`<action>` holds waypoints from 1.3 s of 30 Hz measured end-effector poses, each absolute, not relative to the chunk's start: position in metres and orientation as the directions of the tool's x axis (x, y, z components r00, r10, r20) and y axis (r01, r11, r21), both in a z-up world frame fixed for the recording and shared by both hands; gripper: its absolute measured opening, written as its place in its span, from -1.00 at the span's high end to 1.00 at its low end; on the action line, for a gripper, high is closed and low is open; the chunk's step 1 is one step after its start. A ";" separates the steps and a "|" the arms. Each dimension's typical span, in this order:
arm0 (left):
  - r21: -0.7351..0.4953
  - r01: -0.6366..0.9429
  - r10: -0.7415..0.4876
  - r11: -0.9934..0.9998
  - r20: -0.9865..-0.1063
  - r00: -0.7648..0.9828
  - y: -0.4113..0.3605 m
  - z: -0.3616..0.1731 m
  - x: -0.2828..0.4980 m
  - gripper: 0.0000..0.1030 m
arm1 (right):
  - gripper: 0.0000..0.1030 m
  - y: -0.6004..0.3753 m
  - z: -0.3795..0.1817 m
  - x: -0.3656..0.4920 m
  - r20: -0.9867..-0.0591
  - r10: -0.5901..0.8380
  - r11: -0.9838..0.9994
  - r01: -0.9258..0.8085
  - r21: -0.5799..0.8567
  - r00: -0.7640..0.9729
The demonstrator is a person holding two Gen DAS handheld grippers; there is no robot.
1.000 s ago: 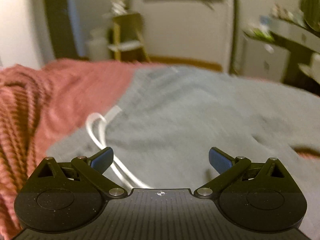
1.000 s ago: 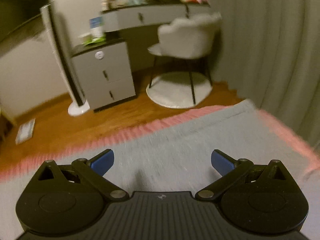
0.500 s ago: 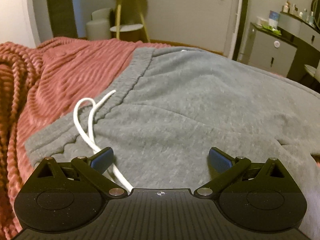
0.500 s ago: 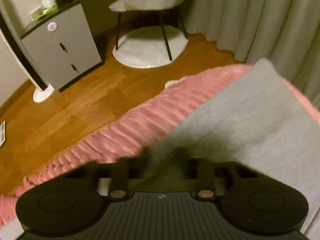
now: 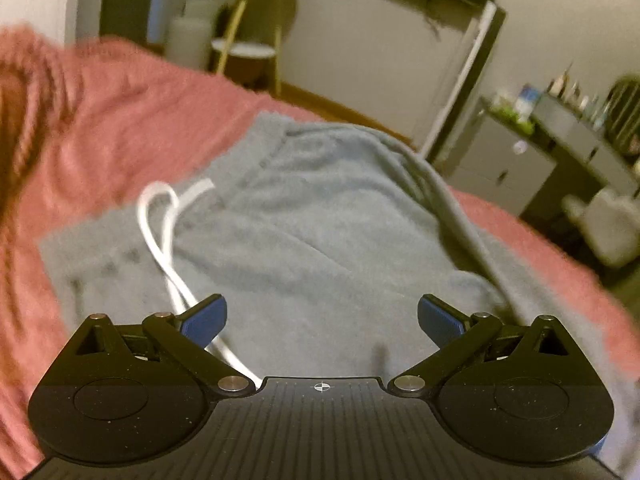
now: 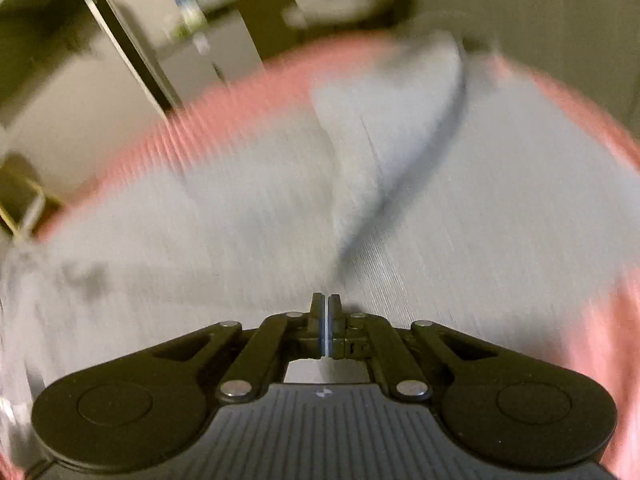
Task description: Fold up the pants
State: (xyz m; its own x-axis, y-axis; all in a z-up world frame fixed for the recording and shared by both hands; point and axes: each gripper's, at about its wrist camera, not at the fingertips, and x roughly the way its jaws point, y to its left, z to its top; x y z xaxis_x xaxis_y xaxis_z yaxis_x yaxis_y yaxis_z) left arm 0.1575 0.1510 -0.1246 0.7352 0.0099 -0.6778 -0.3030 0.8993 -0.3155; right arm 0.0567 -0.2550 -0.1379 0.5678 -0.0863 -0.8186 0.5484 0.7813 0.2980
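While the left hand-held gripper (image 5: 322, 316) hovers over the grey pants (image 5: 304, 216), its blue-padded fingers (image 5: 206, 316) stand wide apart with nothing between them. The pants lie spread on a pink ribbed blanket (image 5: 100, 120) covering the bed, waistband toward the far left. A white drawstring (image 5: 160, 232) loops over the waistband and trails back beneath the left finger; contact cannot be confirmed. Toward the right of this view, a raised fold of grey fabric (image 5: 448, 200) runs along the pants' right side. Beyond the bed stand a side table (image 5: 248, 40) and a grey drawer unit (image 5: 504, 160).

From the right wrist view, heavily blurred, the right hand-held gripper (image 6: 325, 312) has its fingers pressed together, and a lifted ridge of the pants (image 6: 360, 184) leads straight into the tips, so it appears clamped on the fabric. Pink blanket (image 6: 600, 320) shows at the right edge.
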 end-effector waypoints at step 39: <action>-0.355 -0.156 -0.217 0.922 -0.806 0.551 0.106 -0.156 0.403 0.85 | -0.99 -0.222 -0.121 0.075 -0.554 -0.473 0.851 0.517 -0.088 0.685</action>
State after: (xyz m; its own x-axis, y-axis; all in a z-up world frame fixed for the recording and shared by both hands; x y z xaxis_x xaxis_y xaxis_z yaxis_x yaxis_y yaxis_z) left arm 0.4034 0.1061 -0.1564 0.5514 -0.2167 -0.8056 -0.1563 0.9217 -0.3549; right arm 0.0751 -0.2222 -0.1211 0.6849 -0.4730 -0.5542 0.5171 0.8514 -0.0876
